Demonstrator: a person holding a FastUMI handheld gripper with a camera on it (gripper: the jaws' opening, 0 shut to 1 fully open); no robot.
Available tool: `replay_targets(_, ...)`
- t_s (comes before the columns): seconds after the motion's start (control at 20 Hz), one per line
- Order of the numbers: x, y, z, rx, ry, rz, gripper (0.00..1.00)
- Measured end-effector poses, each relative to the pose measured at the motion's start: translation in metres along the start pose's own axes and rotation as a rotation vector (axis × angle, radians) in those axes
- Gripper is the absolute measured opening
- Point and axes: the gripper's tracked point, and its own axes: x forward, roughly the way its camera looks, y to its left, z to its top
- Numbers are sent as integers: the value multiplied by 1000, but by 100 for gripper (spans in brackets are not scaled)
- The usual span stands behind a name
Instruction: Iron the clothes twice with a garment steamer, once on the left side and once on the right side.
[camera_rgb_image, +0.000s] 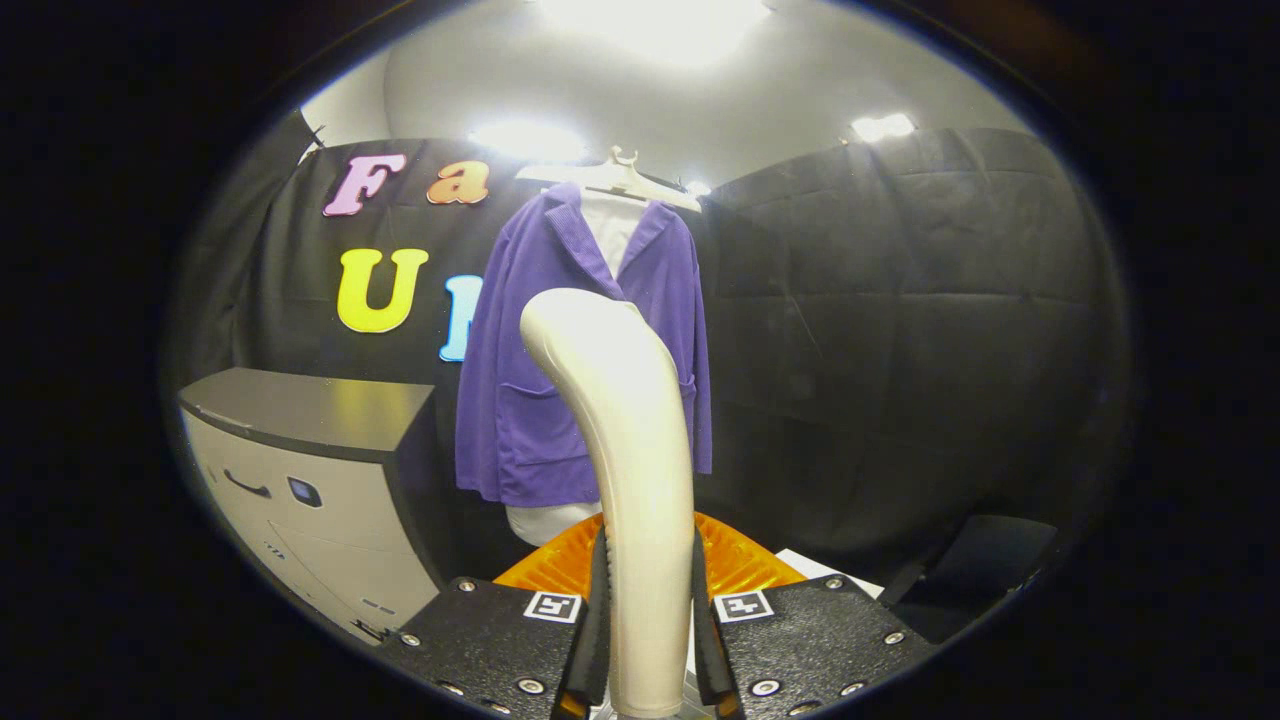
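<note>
Clamped between the gripper (648, 640) fingers stands the smooth cream-white curved handle of the garment steamer (625, 450); both fingers press its sides, closed to the handle's width. The handle rises upright from the jaws and bends over at its top, toward the left finger's side. Behind the handle's lower part lies a ribbed orange surface (740, 565). Beyond the fingers, straight ahead, a purple corduroy jacket (520, 400) over a white shirt (608, 225) hangs on a pale hanger (625, 178) against the black cloth wall (880, 330). Left of the fingers sits a cream cabinet with a dark grey top (310, 470). Bright lights glare on the pale ceiling (800, 70) above.
</note>
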Motion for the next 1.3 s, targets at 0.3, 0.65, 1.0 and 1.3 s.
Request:
replay_targets(0.3,-65,38,22,-26,-61,18,34)
replay_targets(0.65,-130,86,35,-37,-87,30,34)
replay_targets(1.0,-148,112,37,-43,-120,53,34)
replay_targets(1.3,-148,120,38,-49,-123,53,34)
